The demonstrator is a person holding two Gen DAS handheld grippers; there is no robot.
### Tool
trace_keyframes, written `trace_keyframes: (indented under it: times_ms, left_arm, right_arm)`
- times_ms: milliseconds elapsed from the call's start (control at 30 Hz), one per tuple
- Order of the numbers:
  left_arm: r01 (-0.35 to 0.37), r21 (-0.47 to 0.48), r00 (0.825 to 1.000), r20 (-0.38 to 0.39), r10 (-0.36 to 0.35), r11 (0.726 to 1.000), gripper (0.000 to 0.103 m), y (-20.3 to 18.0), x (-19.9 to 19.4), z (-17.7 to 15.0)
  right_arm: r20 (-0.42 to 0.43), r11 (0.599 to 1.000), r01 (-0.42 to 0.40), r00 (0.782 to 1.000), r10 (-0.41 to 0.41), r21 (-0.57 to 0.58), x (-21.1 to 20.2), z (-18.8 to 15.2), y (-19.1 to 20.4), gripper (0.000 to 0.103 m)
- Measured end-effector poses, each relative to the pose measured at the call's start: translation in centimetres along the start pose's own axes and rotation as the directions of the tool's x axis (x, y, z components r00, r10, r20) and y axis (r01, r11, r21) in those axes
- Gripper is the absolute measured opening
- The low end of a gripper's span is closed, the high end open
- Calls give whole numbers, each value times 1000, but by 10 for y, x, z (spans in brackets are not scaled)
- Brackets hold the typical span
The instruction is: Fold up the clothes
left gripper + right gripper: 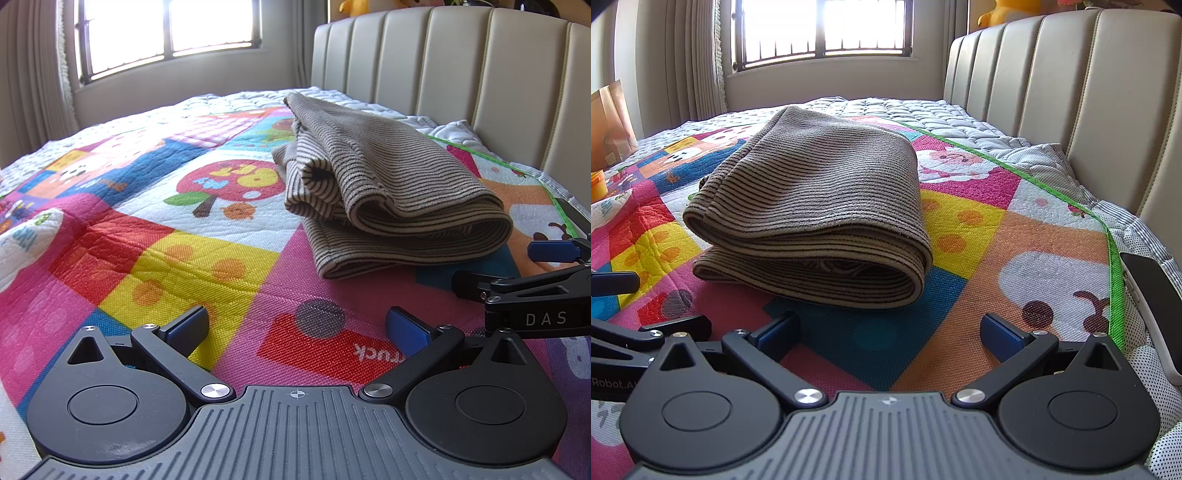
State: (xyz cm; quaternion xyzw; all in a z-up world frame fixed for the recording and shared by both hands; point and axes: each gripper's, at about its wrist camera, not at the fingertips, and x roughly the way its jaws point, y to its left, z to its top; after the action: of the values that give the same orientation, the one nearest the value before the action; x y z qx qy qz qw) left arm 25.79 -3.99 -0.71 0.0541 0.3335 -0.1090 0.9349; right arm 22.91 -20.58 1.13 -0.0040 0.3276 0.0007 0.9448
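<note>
Between the spread blue pads of the right gripper (888, 334) lies only bare play mat (979, 236); its jaws stand wide apart and hold nothing. Just ahead of them, slightly to the left of their centre line, sits the striped brown garment (812, 206), already doubled into a thick bundle with its rounded fold edge facing the jaws and its long axis running away toward the window. The left gripper (297, 326) is likewise wide open and empty over the mat. From its jaws the same garment lies ahead and well to the right, so the right gripper appears the nearer of the two and squarer to the bundle. The two grippers sit side by side, close together, each one's black arm showing at the edge of the other's view.

The surface is a bright quilted mat of cartoon patches with a green border, spread over a bed. To the right of both jaws rises a padded cream headboard (1071, 81); a dark phone (1152, 295) rests at the mat's right edge. Far ahead, a barred window (823, 29) glares with daylight beside curtains.
</note>
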Motion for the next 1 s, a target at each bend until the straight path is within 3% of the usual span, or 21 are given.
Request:
trace_keyframes:
  times_ms: [1000]
  left_arm:
    - [10,3,1000,-9,-10,1000,103,1,3,2]
  right_arm:
    - [1,1000,1,1000,-1,0,0,0,0,103]
